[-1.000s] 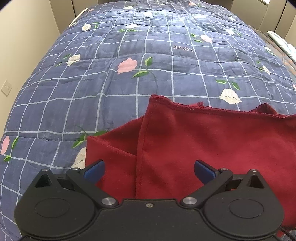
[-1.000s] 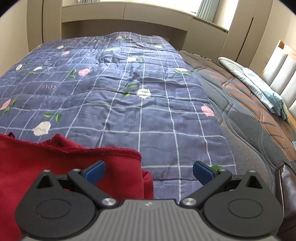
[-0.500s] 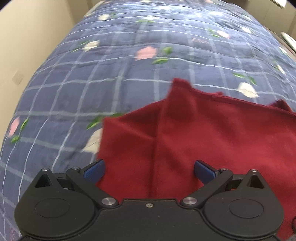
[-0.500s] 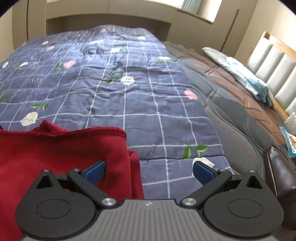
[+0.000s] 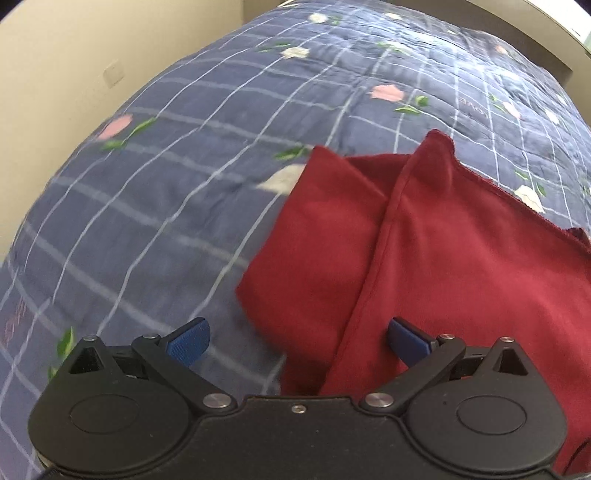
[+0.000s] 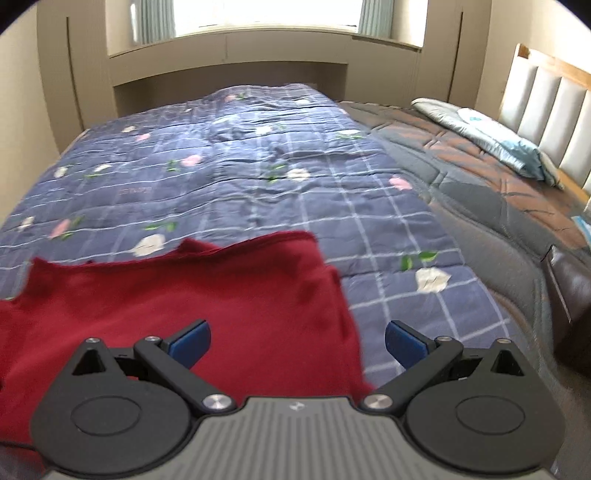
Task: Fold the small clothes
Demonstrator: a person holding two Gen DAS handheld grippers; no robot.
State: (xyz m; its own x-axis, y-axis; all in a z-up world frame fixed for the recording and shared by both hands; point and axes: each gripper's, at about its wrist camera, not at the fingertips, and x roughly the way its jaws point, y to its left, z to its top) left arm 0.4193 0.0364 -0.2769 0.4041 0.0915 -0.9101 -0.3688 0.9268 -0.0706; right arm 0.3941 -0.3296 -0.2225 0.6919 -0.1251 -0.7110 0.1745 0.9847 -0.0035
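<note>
Here, two grippers hang with jaws spread wide, grasping nothing: the left gripper (image 5: 298, 339) and the right gripper (image 6: 297, 336). One folded red garment (image 5: 436, 251) lies on one blue checked floral quilt (image 5: 192, 192), at two o'clock from the left gripper. Farther off, at two o'clock, rests one pillow (image 6: 491, 142).

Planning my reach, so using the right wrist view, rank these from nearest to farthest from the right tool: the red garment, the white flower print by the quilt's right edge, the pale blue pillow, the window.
1. Red fleece garment, right under the right tool, toward its left finger.
2. White flower print, ahead right.
3. Pale blue pillow, far right by the headboard.
4. Window, at the far wall.
</note>
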